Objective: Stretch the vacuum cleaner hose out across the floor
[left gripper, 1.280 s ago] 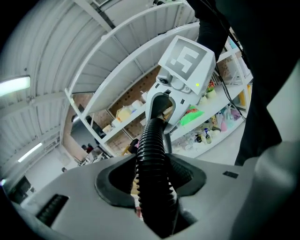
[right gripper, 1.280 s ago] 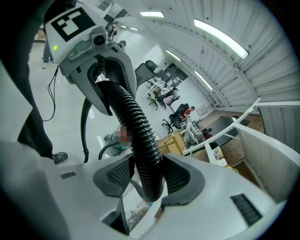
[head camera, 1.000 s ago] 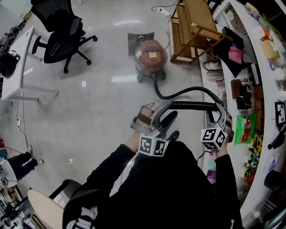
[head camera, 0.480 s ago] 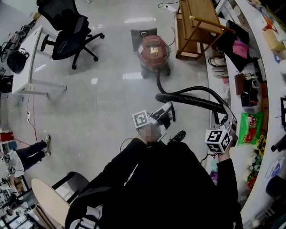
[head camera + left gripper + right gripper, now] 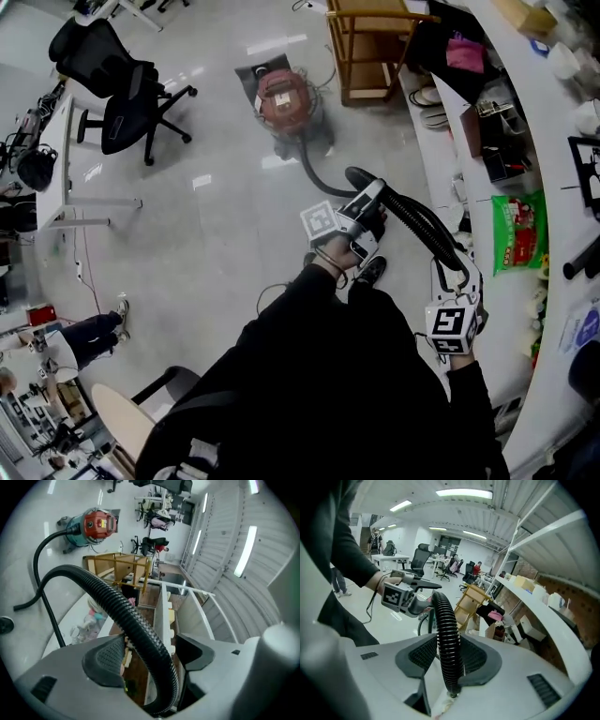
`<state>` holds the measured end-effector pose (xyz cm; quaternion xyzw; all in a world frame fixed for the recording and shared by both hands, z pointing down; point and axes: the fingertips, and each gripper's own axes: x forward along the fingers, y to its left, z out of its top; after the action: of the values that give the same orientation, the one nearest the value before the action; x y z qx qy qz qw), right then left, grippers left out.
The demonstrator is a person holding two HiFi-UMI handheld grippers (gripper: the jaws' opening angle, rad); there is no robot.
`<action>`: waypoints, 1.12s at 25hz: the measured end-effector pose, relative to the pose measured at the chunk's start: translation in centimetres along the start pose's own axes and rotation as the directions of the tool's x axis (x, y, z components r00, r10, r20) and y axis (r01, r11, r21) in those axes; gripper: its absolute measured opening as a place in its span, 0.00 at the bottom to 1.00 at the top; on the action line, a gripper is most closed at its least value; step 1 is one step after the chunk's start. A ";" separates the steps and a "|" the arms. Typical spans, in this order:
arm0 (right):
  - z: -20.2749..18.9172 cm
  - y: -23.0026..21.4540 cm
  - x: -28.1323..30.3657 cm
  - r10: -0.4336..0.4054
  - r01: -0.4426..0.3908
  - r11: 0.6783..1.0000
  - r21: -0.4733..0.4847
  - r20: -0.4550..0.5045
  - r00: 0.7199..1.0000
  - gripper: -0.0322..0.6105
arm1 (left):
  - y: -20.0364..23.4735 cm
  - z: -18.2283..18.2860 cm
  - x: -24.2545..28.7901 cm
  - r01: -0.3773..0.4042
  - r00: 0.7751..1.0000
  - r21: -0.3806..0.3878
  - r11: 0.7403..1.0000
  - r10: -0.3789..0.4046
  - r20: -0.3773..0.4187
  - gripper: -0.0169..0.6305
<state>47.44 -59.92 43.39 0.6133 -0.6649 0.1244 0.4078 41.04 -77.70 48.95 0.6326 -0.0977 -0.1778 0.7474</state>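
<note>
Pinching the vacuum hose (image 5: 446, 620), the right gripper (image 5: 449, 656) is tightening its jaws; the left gripper (image 5: 150, 654) is keeping jaws spread, just narrowing slightly, hose loose between.

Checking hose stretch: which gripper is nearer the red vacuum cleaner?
Left. The left gripper is over the floor, toward the vacuum cleaner; the right gripper is farther back by the counter. The hose runs between each one's jaws, which have just been closing.
</note>
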 end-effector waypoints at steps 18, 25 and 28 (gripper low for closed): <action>-0.2 9.0 -7.1 0.249 -0.310 0.933 0.185 0.291 0.924 0.44 | -1.2 -13.7 -9.5 0.135 0.895 0.342 0.930 0.034 -0.445 0.30; -2.1 13.3 2.5 0.296 -0.300 0.887 -0.352 -0.066 0.953 0.56 | -0.1 -12.8 -15.9 0.113 0.878 0.484 0.868 0.141 -0.457 0.29; -2.1 15.1 4.4 0.208 -0.229 0.798 -0.558 -0.101 0.973 0.46 | 1.2 -11.6 -17.9 0.066 0.888 0.513 0.856 0.184 -0.421 0.29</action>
<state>34.75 -58.37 52.81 0.3818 -0.7306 -0.0215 0.5657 29.08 -59.98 49.43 0.8291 0.0164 0.0315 0.5580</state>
